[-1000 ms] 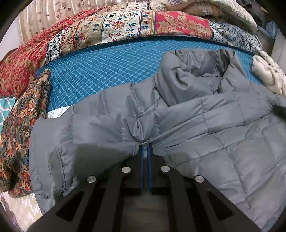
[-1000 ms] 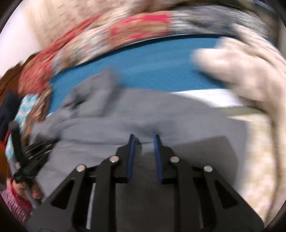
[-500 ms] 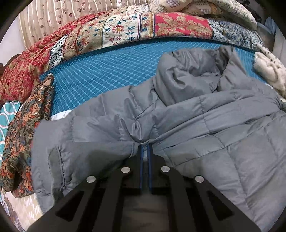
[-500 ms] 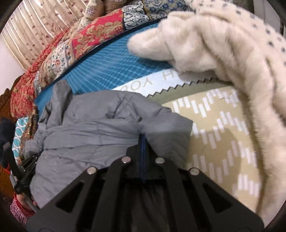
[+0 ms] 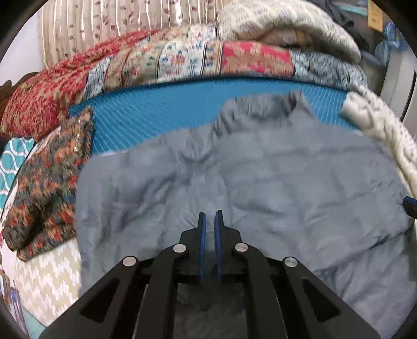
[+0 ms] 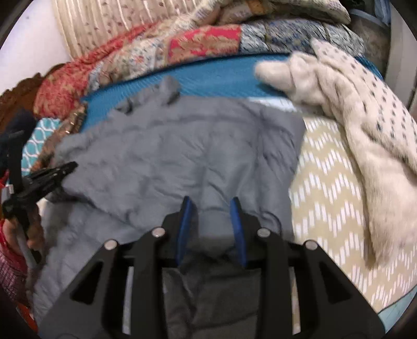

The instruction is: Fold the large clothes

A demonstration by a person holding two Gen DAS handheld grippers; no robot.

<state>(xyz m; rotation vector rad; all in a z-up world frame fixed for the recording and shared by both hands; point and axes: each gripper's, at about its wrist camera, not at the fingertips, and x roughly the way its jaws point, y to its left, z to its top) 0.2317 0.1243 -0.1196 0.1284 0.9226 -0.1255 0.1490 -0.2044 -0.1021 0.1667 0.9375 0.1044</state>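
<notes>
The bed [image 5: 161, 114] is carrying everything in view; its teal sheet is showing between the far bedding and the garment. A patchwork quilt [image 5: 182, 60] is lying bunched along the far edge, with a pale curtain [image 5: 86, 23] hanging behind it.

The grey puffer jacket [image 5: 260, 177] is lying spread across the near half of the bed, its collar end [image 5: 263, 107] pointing toward the quilt. In the right wrist view the jacket [image 6: 182, 146] is covering the centre of the frame, its right edge resting on a beige chevron-patterned cover [image 6: 325, 187].

A cream fleece garment [image 6: 351, 104] with dark flecks is lying to the right of the jacket, just beside it. A dark floral cloth [image 5: 49, 177] is lying heaped to the left, touching the jacket's left edge.

The right gripper [image 6: 209, 206] is sitting low over the jacket's near portion — its jaws are standing well apart, with grey fabric visible between them but nothing clamped. The left gripper [image 5: 209, 217] is positioned over the jacket's near-centre; its jaws are standing nearly closed, with a narrow gap showing between the blue pads [image 5: 201, 234], and no fabric is visibly pinched there (motion blur is limiting the detail). The left gripper [image 6: 39, 180] is also appearing at the left edge of the right wrist view — beside the jacket's left margin.
</notes>
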